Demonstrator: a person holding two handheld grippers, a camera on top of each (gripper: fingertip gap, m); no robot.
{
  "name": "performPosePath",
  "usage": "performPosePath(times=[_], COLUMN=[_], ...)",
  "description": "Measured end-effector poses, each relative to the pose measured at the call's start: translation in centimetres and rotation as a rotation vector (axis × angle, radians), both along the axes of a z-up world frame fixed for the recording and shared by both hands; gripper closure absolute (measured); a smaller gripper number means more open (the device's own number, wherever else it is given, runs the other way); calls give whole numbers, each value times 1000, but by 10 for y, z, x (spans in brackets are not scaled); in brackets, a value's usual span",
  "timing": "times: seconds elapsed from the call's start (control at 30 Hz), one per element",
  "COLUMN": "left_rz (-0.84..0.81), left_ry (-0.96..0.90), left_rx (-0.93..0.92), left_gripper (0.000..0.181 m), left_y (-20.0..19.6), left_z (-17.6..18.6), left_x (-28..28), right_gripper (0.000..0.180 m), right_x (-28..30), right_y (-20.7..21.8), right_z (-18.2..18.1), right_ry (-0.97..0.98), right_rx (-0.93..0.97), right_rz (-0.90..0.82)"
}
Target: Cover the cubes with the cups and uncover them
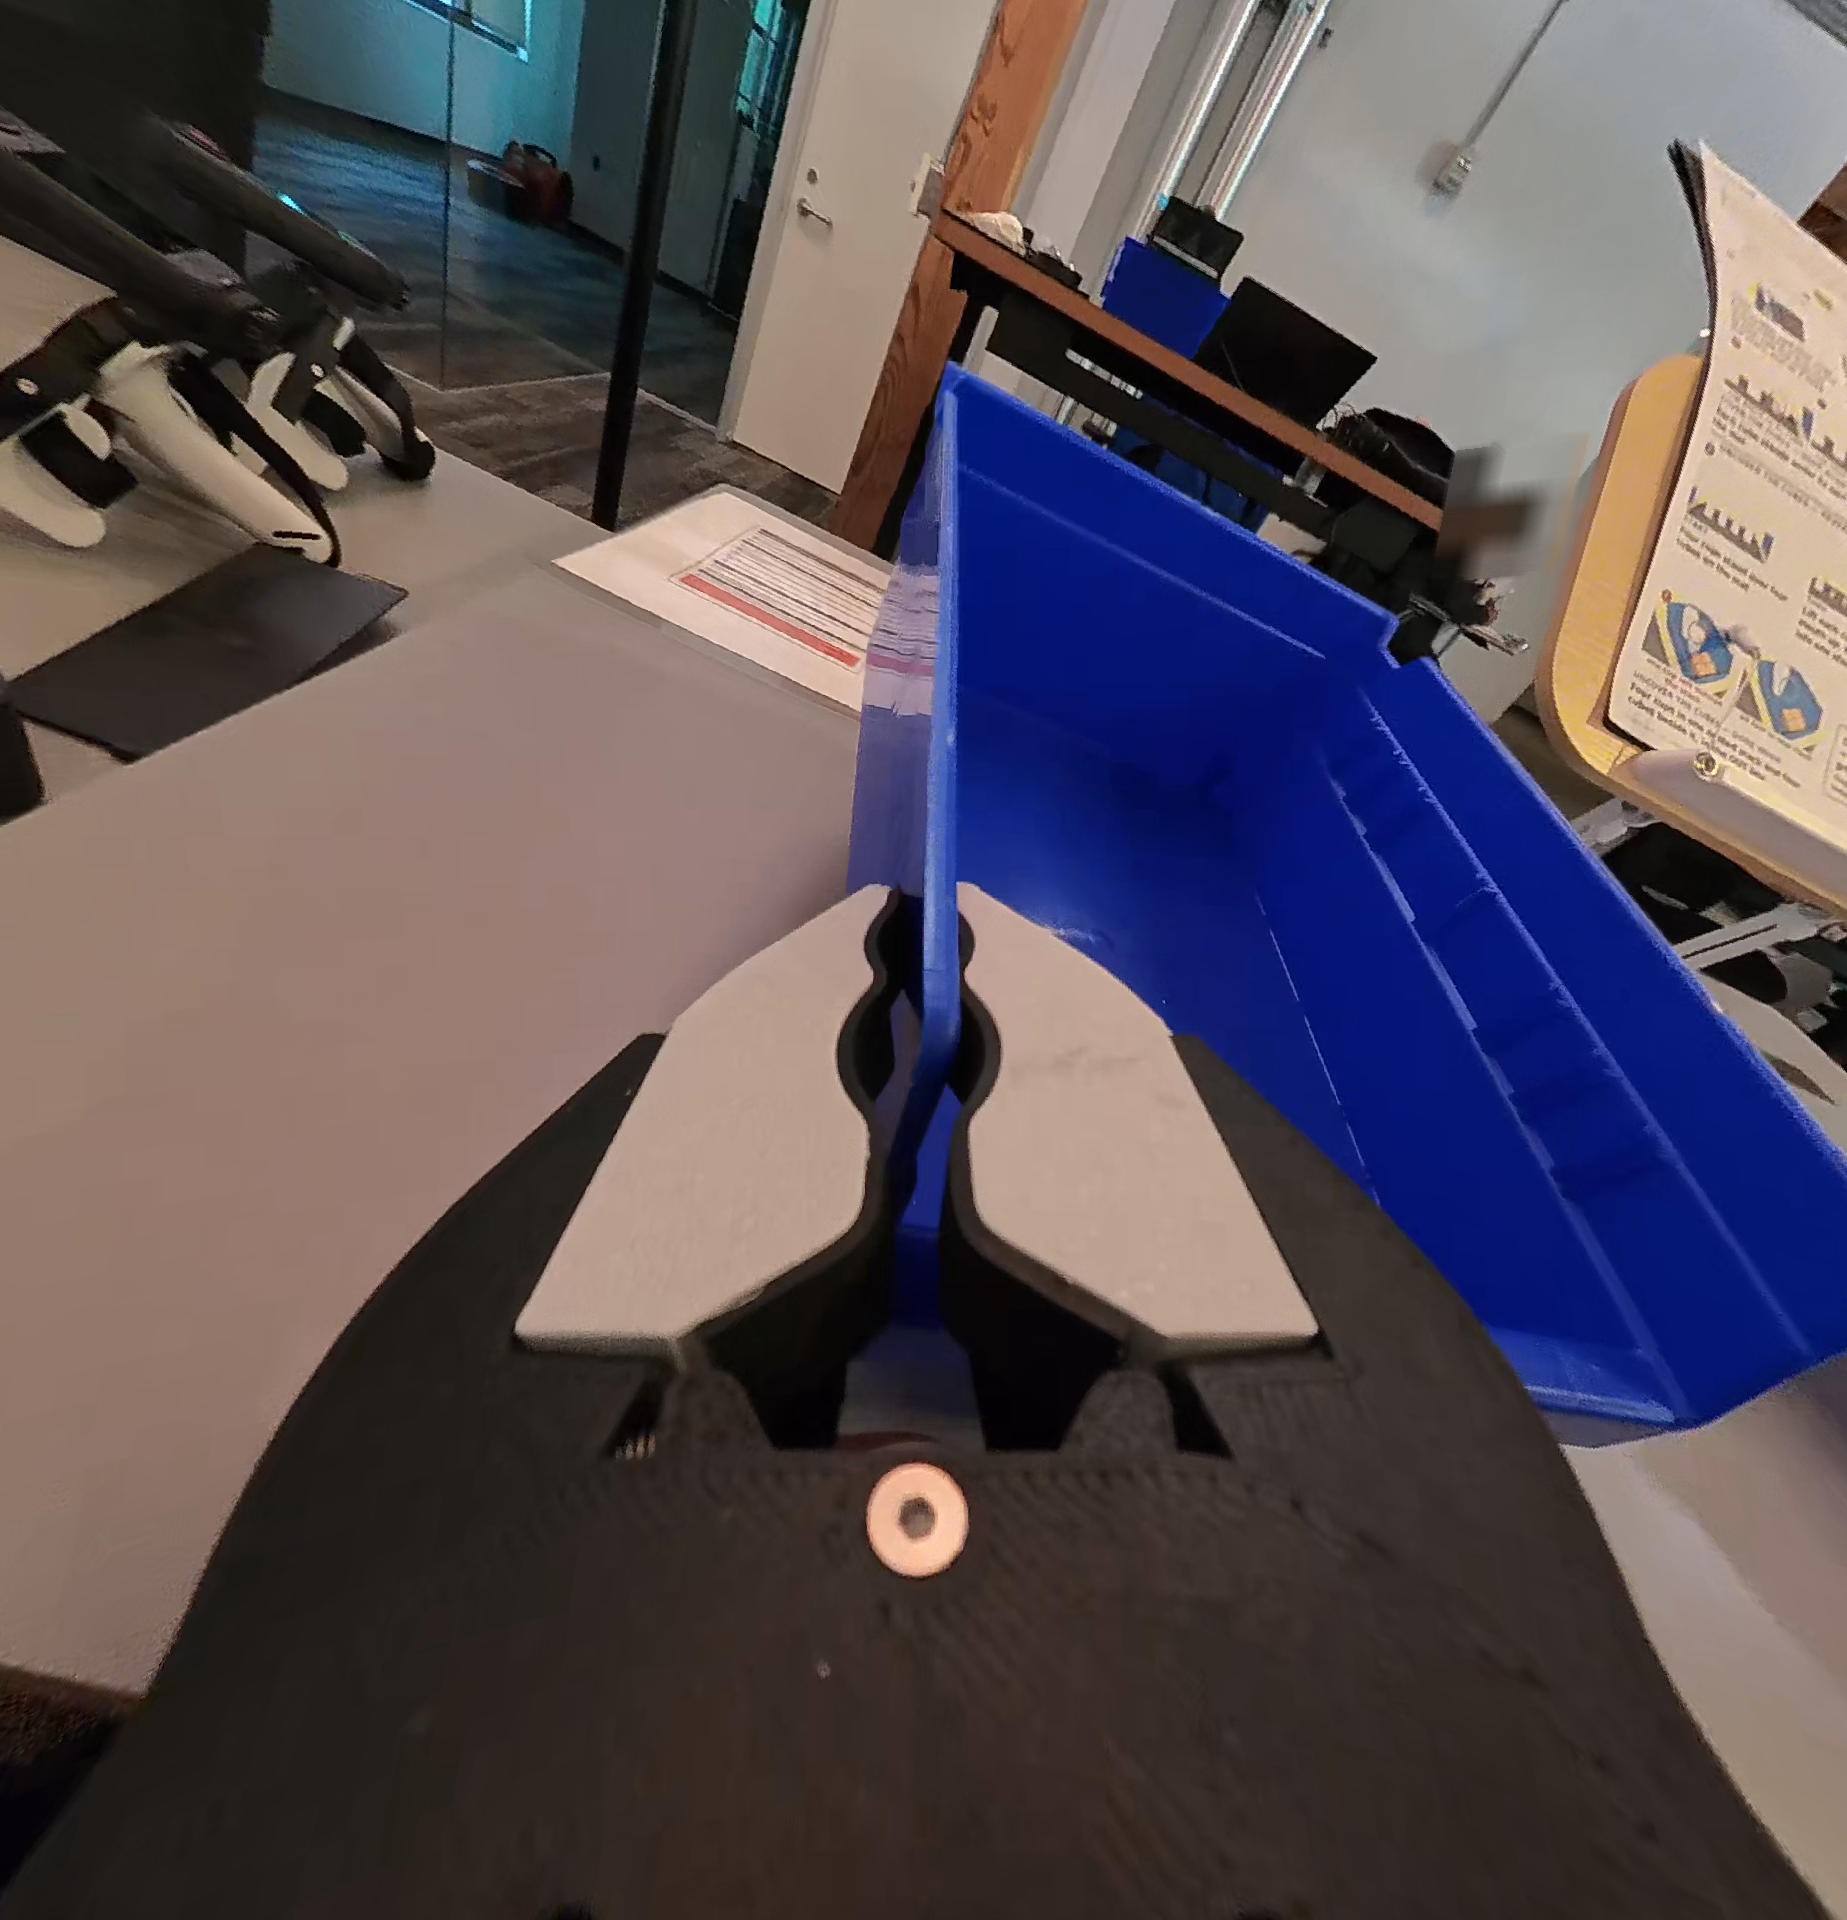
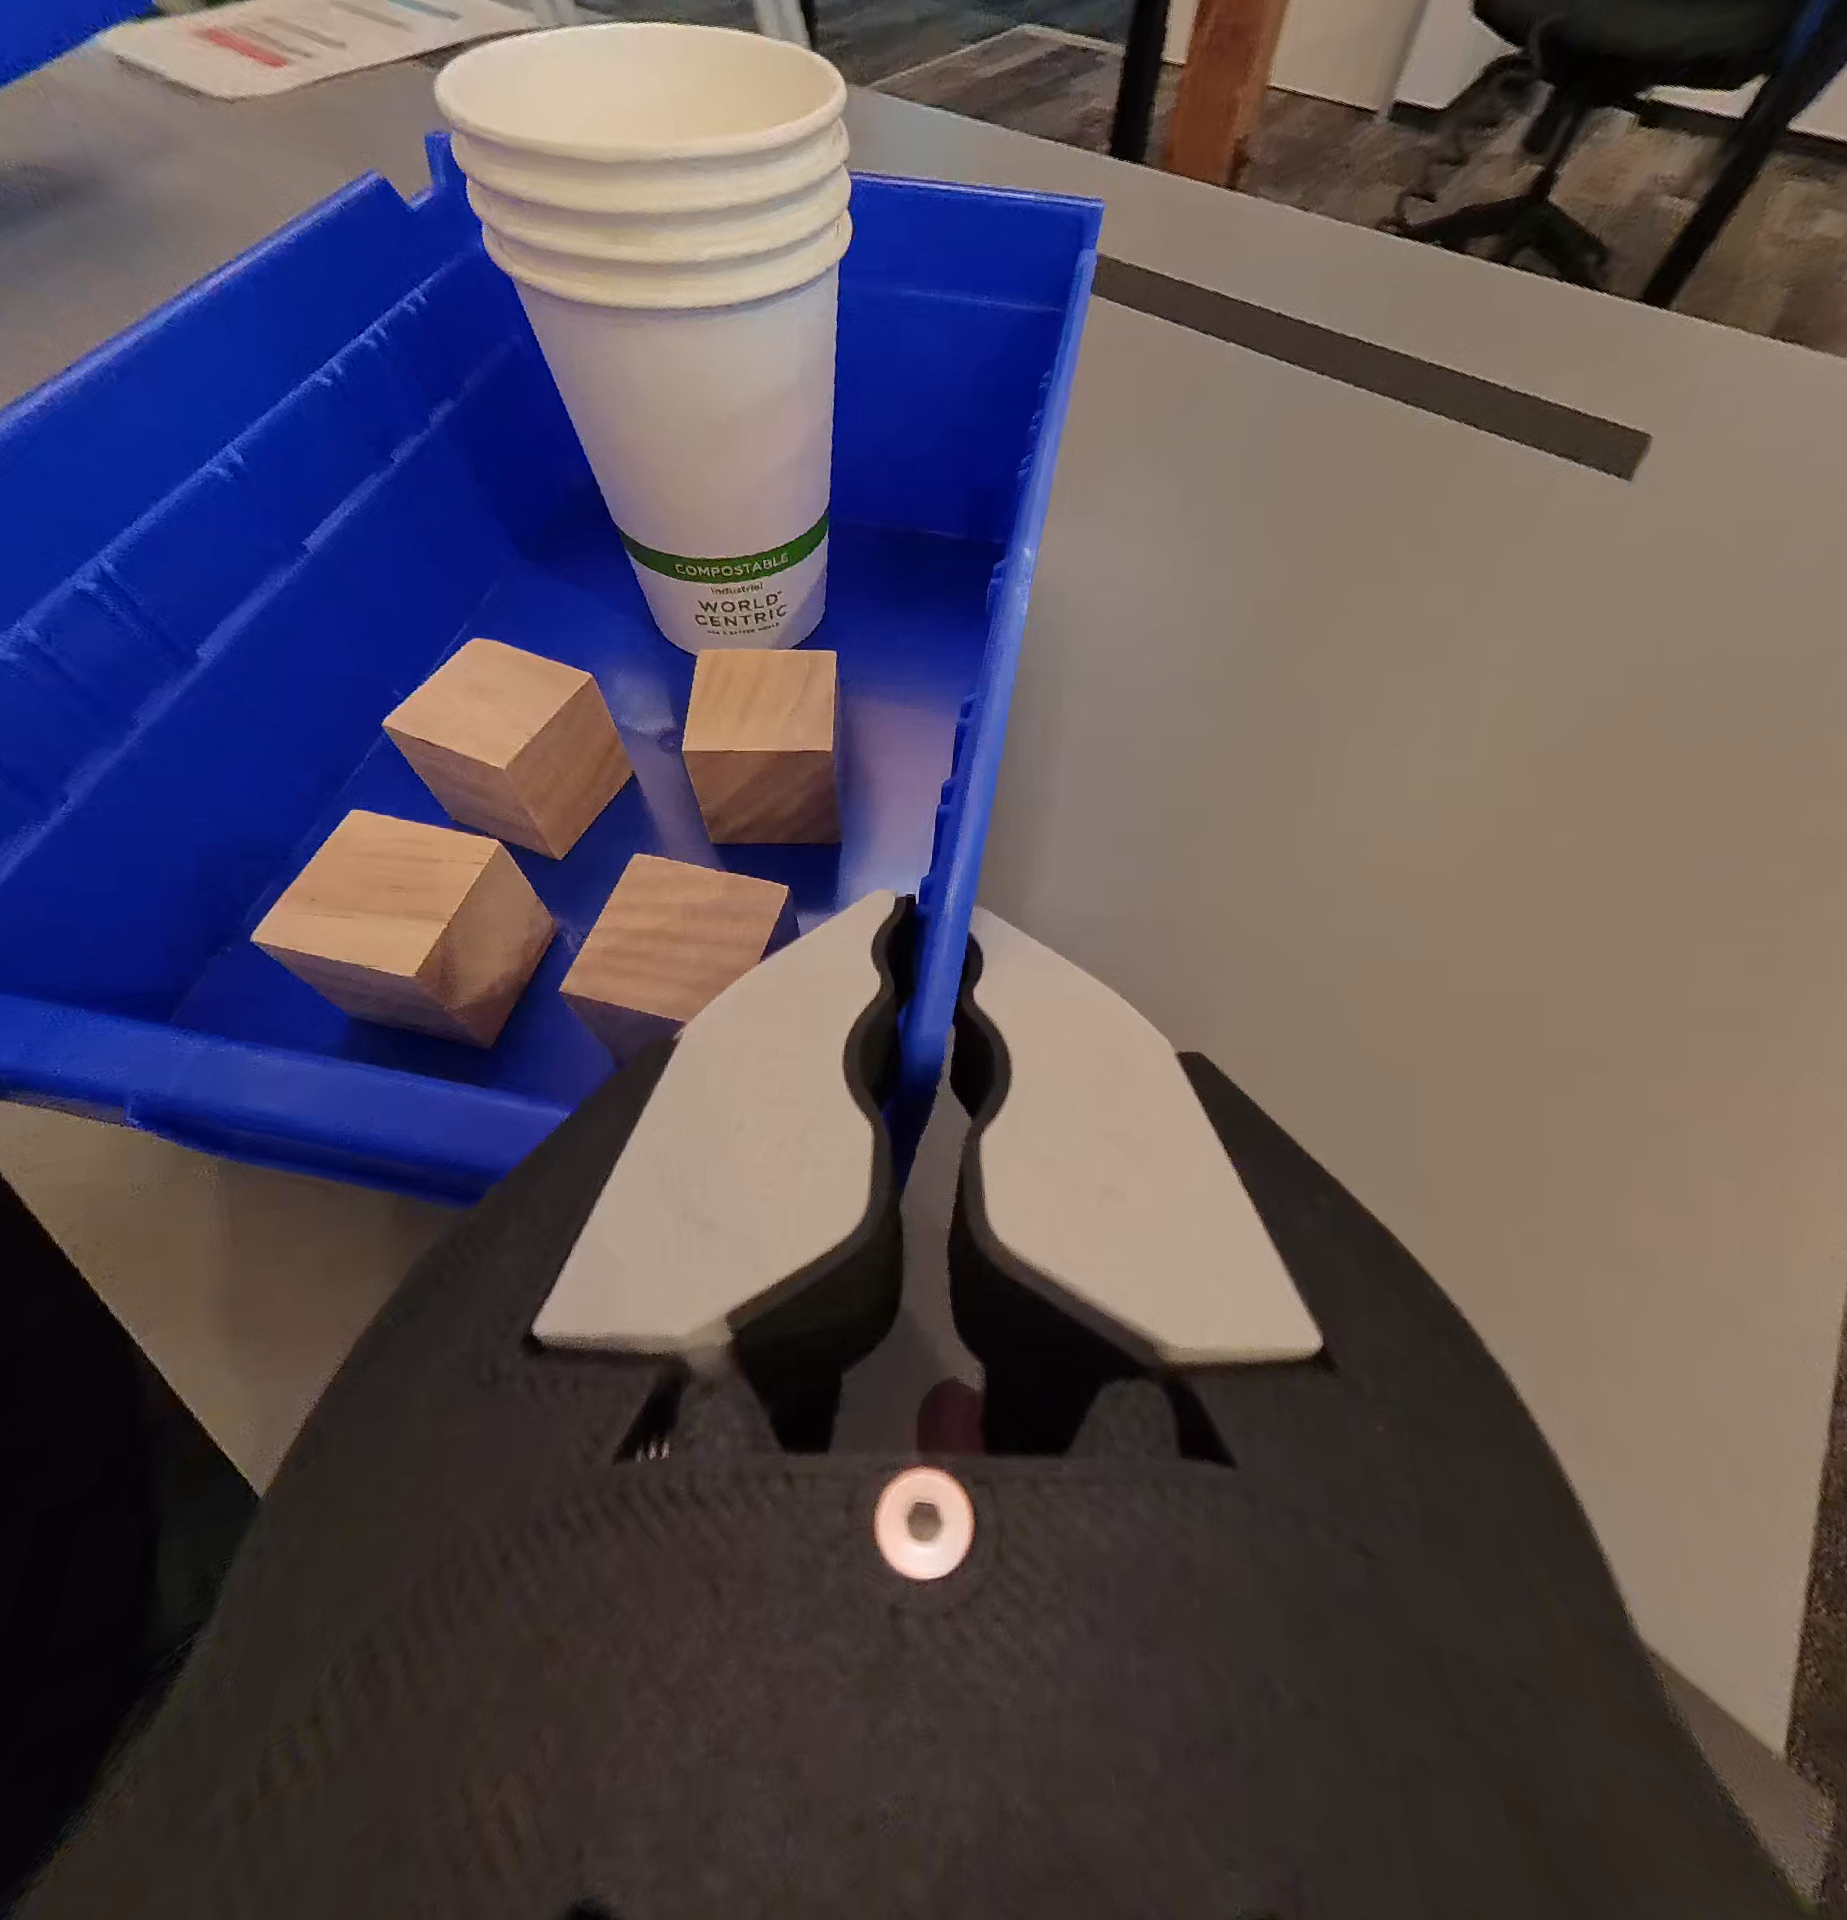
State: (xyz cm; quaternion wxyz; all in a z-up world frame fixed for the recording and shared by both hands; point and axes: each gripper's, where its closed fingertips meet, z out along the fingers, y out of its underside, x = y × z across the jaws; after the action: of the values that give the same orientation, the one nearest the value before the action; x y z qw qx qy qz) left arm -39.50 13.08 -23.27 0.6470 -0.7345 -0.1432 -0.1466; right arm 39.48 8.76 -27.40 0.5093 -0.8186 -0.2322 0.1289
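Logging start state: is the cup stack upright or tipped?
Upright: the cup stack stands mouth-up on the blue bin floor, behind four wooden cubes.

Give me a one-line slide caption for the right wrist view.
Right gripper clamps the blue bin wall; inside sit four wooden cubes and nested paper cups.

The flat grey bench (image 2: 1418, 831) carries a blue rectangular plastic bin (image 2: 223, 540), which sits on the bench top beside a bare grey area. A dark grey strip (image 2: 1366, 364) lies flat on the bench surface, apart from the bin. A white printed paper sheet (image 1: 732, 582) lies on the bench just beside the bin's far end. A black flat mat (image 1: 212, 644) lies farther off.
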Motion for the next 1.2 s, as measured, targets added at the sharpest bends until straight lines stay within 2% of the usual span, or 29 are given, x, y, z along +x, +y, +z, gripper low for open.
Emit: performPosePath(times=[0.43, 0.77, 1.2], left_rz=[108, 159, 280], left_ry=[-5, -16, -30], left_rx=[9, 36, 74], left_gripper=[176, 176, 177], left_y=[-31, -51, -93], left_z=[-3, 2, 6], left_x=[-36, -56, -99], right_gripper=[175, 175, 173], right_x=[-80, -192, -329], right_y=[25, 67, 120], right_z=[0, 0, 0], right_ry=[2, 43, 36], right_rx=[-21, -58, -69], right_rz=[204, 327, 403])
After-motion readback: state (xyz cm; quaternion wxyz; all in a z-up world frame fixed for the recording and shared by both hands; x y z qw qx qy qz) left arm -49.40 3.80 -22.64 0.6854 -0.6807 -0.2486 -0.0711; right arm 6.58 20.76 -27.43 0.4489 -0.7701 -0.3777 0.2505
